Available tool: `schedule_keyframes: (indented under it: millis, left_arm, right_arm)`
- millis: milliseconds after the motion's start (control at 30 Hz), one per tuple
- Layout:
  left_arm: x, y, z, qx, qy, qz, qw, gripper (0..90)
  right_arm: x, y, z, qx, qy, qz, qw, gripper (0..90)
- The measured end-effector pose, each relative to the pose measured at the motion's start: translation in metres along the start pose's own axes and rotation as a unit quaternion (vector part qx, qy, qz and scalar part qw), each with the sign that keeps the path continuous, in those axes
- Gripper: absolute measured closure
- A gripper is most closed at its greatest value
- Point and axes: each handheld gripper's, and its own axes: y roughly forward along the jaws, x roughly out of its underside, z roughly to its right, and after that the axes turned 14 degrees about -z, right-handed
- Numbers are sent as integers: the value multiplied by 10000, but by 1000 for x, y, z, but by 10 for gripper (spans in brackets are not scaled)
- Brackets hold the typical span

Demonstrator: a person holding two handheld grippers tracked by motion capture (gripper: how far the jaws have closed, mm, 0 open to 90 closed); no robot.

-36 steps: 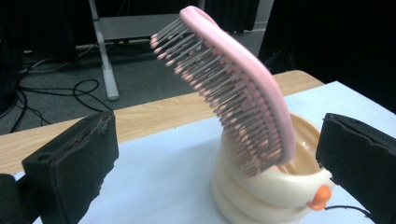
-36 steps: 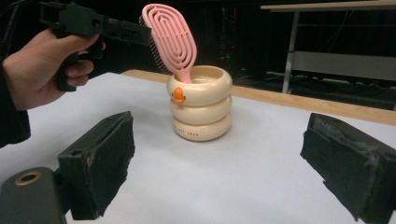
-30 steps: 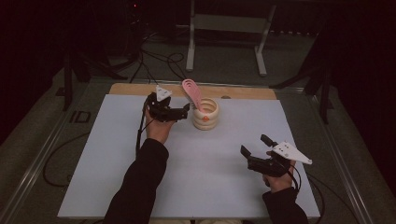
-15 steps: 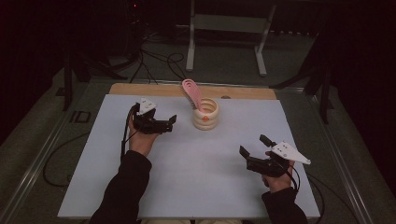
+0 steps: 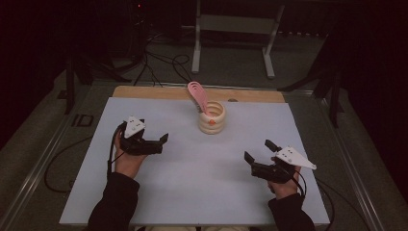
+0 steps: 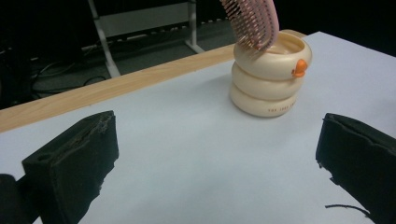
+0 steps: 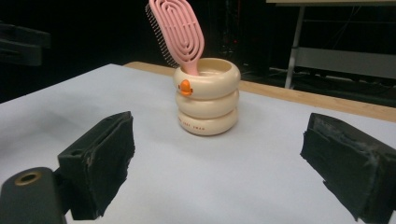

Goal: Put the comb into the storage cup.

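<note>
Pink hairbrush (image 5: 197, 95) stands handle-down in a cream holder (image 5: 212, 118) made of three stacked rings w/ a small orange mark on the front; brush head leans up and back toward 11 o'clock, bristles facing away from the right tool's camera. Holder sits upright on the white worktop (image 5: 202, 192), toward 12 o'clock of the sheet, near the bare wood strip (image 5: 154, 92) along the far edge. Left tool (image 5: 156, 144) is at abt 9 o'clock from worktop centre, held in the person's left hand (image 5: 126, 161), jaws apart w/ nothing between them, pointing toward 3 o'clock; holder lies at roughly 1–2 o'clock from it, well apart. In the left gripper view both black pads are spread wide at the frame's bottom corners, holder (image 6: 271, 79) and brush bristles (image 6: 252, 21) upper right, bare sheet between. Right tool (image 5: 257, 151) is at abt 4–5 o'clock, in the right hand (image 5: 284, 185), jaws also apart and empty, aimed toward 10–11 o'clock; holder well apart from it. Right gripper view: pads wide at both sides, holder (image 7: 206, 95) centred between them farther off, brush (image 7: 177, 32) rising from its left rim. Dark sleeves on both forearms. Metal stand (image 5: 231, 29) on the floor beyond the worktop.
</note>
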Motion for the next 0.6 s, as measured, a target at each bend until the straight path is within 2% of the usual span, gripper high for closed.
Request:
schedule_keyframes:
  millis: [100, 167, 267, 400, 433, 600]
  left_arm:
    - [6, -5, 0, -20, 16, 42, 10000, 2]
    - [15, -13, 0, -4, 44, 101, 9999, 2]
    - [27, -21, -3, 0, -22, 180, 9998, 2]
    - [31, -24, -4, -3, -30, 202, 9998, 3]
    - [46, -33, -7, -50, -37, 252, 9997, 3]
    - [63, -44, -10, -200, -86, 473, 9986, 3]
  right_arm:
    - [0, 0, 0, 0, -21, -4, 10000, 87]
    - [0, 0, 0, 6, -26, -11, 10000, 87]
    - [1, 1, 0, 8, -27, -16, 10000, 87]
    - [1, 1, 1, 14, -17, -22, 10000, 87]
    - [1, 1, 1, 14, -17, -22, 10000, 87]
    - [2, 2, 0, 37, -58, -71, 10000, 87]
